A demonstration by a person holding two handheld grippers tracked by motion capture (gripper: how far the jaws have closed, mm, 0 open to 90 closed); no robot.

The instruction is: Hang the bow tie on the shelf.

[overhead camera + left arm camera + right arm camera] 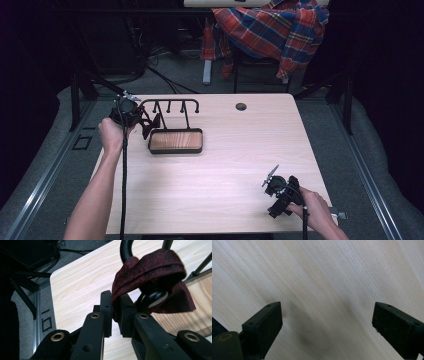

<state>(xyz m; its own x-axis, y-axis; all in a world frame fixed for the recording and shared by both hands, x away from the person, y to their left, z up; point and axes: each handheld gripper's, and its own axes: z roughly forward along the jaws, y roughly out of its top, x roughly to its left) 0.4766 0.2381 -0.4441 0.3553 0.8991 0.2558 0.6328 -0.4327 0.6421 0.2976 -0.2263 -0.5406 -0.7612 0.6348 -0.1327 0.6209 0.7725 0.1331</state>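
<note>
A dark red cloth band [155, 272] hangs looped over the leftmost hook [125, 250] of a black rack [170, 106] that rises from a wooden tray [175, 141]. My left gripper [115, 312] is shut on the band's lower end, just left of the rack; in the high view the gripper [142, 122] and the cloth band [151, 123] sit at the table's far left. My right gripper [325, 322] stands open over bare tabletop, nothing between its pads, and it rests near the front right edge as the right gripper [280, 200] in the high view.
The light wood table [220, 165] has a cable hole [241, 106] near its far edge. Behind the table stands a chair draped with a plaid shirt [272, 27]. Metal rails run along the floor on both sides.
</note>
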